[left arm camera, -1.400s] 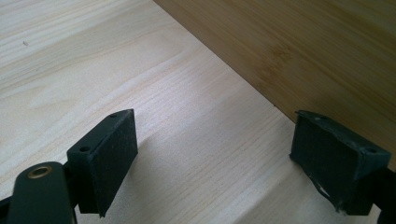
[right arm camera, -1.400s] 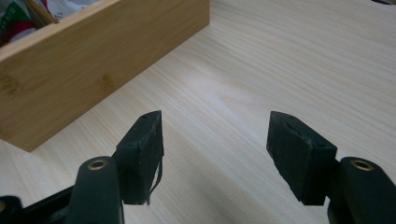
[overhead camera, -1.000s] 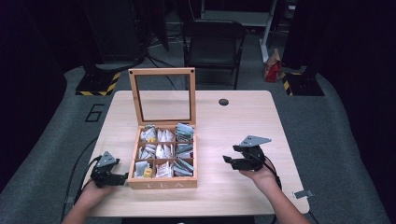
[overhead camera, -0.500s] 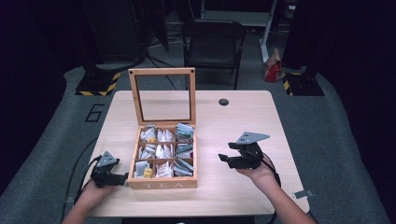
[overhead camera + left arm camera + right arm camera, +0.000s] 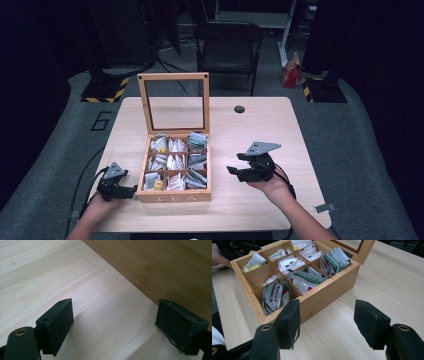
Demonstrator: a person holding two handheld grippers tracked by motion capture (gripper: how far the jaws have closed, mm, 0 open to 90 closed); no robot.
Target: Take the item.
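While the open bamboo tea box with nine compartments (image 5: 175,172) sits toward my side of the pale wooden table (image 5: 260,130), a little left of centre, my right gripper (image 5: 239,169) has lifted off the tabletop and drifted toward the box's right wall since a second ago, and that is the one real change on the table. Its jaws are spread with nothing between them, only bare wood showing in the gap in the right gripper view (image 5: 325,325), so I read this as the approach to a pick, not yet a grasp. The box is nearly square, so it has no strong long axis; its front, the wall with lettering on it, faces me, and its glass-paned lid (image 5: 174,102) stands upright at the far edge, hinged there, so the box opens up and toward me. The foil tea packets (image 5: 305,278) stand on edge in their cells, fanned like file cards, and those in the nearest corner cell (image 5: 275,293) lean toward my right gripper, which makes them the likeliest target from this angle. Out on the other side, my left gripper (image 5: 122,190) has kept its place just beside the box's left front corner, low on the table, jaws apart and empty, with the box's bamboo wall (image 5: 160,262) close ahead; I judge it is posted there to steady the box.
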